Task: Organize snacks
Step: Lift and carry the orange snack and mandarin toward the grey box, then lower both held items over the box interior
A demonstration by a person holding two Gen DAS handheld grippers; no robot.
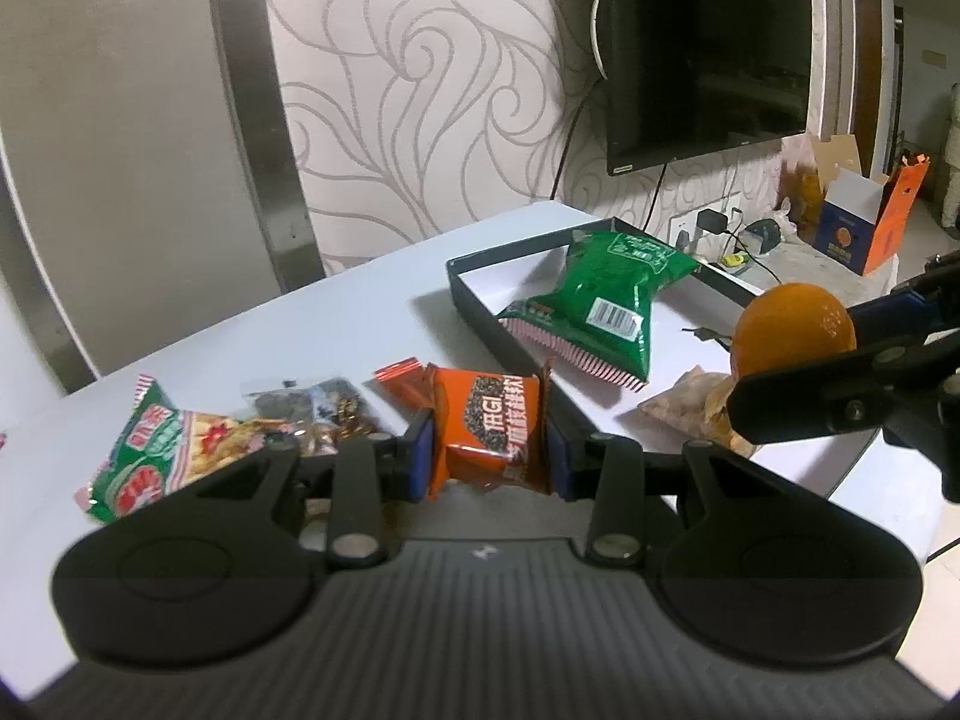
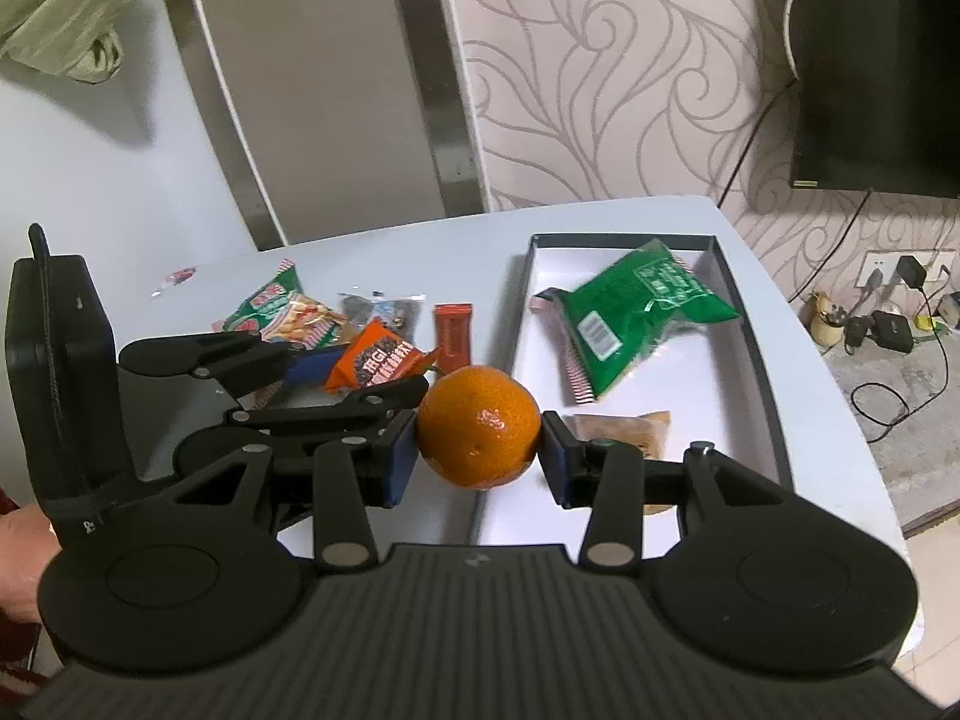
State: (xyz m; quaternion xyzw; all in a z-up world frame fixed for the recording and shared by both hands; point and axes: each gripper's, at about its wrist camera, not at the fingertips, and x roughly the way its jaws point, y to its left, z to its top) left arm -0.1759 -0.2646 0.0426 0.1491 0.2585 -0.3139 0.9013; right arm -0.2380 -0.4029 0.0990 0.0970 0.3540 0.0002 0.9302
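I am counting six snack packets: one orange packet, one green bag (in the single tray), four others; plus one mandarin.

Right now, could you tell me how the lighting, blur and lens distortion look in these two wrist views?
Left wrist view: strong fisheye bending at the edges, dark corners, the orange at right slightly soft, the orange packet sharp in the left tongs. Right wrist view: small glare on the orange in the right tongs, soft shadows inside the black tray.
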